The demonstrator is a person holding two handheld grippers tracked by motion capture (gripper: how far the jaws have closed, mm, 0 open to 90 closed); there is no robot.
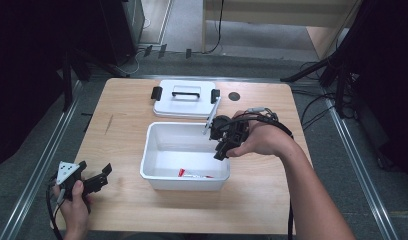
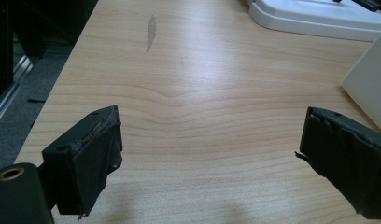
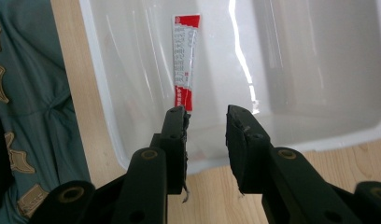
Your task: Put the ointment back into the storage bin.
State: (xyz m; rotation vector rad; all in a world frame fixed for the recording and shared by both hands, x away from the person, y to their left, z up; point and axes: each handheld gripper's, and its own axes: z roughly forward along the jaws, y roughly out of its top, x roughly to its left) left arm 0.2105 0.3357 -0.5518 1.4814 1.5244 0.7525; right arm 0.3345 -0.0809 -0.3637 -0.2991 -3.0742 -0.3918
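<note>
A flat red-and-white sachet (image 3: 185, 65) with fine print lies on the floor of the white bin (image 1: 153, 145), near its front wall. The right gripper (image 3: 206, 122) hovers above, jaws slightly apart and empty. The left gripper (image 2: 209, 140) is wide open over the table's (image 2: 202, 93) near-left corner.

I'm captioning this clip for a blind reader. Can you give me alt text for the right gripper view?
The right gripper, its two black jaws slightly apart and empty, points down into a white plastic bin on a wooden table. A red and white sachet lies flat on the bin's floor.
</note>
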